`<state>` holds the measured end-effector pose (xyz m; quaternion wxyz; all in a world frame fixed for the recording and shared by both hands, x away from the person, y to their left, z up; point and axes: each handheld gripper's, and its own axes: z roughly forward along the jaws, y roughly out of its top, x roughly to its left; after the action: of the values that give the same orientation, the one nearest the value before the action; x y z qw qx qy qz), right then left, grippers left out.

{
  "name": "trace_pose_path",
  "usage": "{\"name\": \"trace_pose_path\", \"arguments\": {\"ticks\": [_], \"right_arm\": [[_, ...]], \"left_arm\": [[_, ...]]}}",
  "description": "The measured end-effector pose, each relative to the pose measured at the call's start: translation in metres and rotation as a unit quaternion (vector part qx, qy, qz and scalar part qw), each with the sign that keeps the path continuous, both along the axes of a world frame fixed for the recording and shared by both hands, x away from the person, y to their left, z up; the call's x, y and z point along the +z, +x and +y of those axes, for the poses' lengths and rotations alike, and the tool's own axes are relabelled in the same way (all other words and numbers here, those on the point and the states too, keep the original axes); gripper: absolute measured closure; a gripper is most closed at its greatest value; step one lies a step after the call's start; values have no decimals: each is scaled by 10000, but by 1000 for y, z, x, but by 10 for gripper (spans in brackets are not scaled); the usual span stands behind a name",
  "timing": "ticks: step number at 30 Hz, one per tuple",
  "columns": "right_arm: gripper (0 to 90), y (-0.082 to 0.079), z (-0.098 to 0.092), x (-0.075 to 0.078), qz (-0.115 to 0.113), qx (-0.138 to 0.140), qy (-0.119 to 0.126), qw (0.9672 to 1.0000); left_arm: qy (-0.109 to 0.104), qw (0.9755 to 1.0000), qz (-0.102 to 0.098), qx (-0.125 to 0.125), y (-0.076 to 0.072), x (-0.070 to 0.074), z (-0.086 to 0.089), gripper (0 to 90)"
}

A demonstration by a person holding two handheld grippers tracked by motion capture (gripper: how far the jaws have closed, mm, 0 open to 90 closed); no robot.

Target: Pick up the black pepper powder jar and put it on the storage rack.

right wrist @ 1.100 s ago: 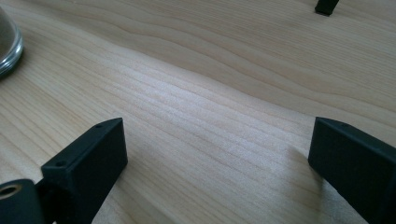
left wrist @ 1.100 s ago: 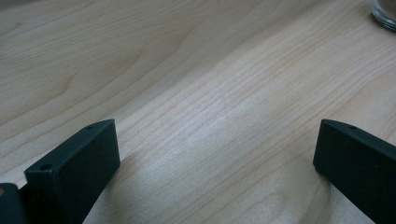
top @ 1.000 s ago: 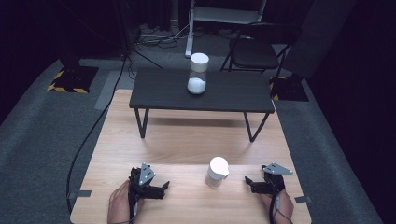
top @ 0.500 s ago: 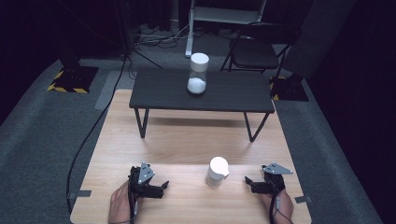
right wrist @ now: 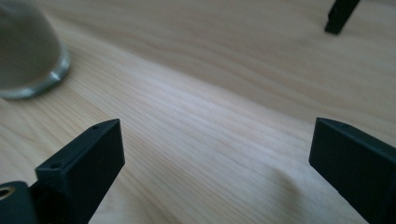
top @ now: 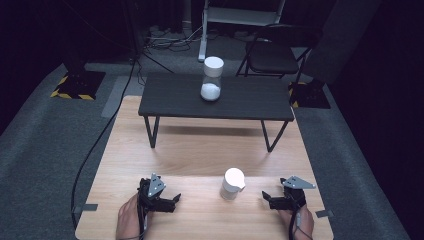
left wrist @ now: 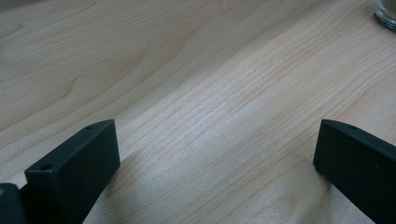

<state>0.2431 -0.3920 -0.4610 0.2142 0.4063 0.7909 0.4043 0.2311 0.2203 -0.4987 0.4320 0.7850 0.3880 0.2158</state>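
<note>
A small glass jar with a white lid (top: 232, 183) stands on the wooden table (top: 200, 150) near its front edge, between my two grippers. Its glass base shows in the right gripper view (right wrist: 28, 60) at the upper left and in the left gripper view (left wrist: 386, 11) at the top right corner. My left gripper (top: 172, 200) rests low at the front left, open, jaws wide apart with only bare wood between them (left wrist: 215, 154). My right gripper (top: 266, 197) rests at the front right, open too (right wrist: 215, 154). A taller glass jar with white powder (top: 212, 80) stands on the small black table (top: 170, 97).
The black table stands on the far half of the wooden table on thin legs; one leg's foot (right wrist: 341, 16) shows in the right gripper view. A folding chair (top: 272, 50), cables and stands lie on the grey floor beyond.
</note>
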Motion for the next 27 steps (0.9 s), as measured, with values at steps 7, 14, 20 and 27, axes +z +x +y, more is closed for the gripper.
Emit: {"name": "trace_pose_path", "arguments": {"ticks": [7, 14, 20, 27], "right_arm": [[29, -24, -2, 11, -699, 140, 522, 9961], [30, -47, -9, 12, -1287, 318, 1095, 9851], [30, -68, -8, 14, -1843, 597, 1092, 9750], [30, -81, -5, 21, -2268, 851, 843, 9666]], "left_arm": [[-3, 10000, -1, 8, 0, 0, 0, 0], [-5, 10000, -3, 36, -1, 0, -1, 0], [-7, 10000, 3, 70, -1, 0, -2, 0], [-4, 9999, 6, 117, -2, 0, -4, 0]]}}
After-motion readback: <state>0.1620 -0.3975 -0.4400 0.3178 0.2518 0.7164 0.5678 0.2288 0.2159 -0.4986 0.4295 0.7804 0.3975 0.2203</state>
